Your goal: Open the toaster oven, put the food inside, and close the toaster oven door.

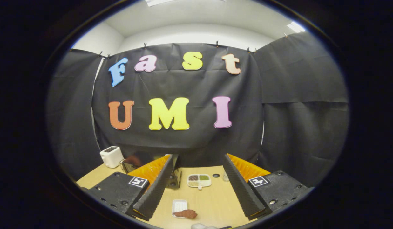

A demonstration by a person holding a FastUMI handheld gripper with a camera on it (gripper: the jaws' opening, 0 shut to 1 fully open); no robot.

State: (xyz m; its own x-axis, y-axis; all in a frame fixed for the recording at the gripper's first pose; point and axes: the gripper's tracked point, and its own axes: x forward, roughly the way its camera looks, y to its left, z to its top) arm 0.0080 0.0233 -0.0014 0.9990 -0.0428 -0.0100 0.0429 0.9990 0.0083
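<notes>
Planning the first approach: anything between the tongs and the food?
Nothing visible. The tongs are open above the table; the brown food, half on a small white tray, lies between the fingers with bare tabletop around.

One gripper (196,190) with two fingers (155,187), spread wide apart and gripping nothing. On the table (212,203) — one toaster oven (152,165) far left, one white toaster (111,156), one divided dish (199,180) with four compartments, one small white tray (179,206), one brown piece of food (186,214) — near, between the fingers.
</notes>
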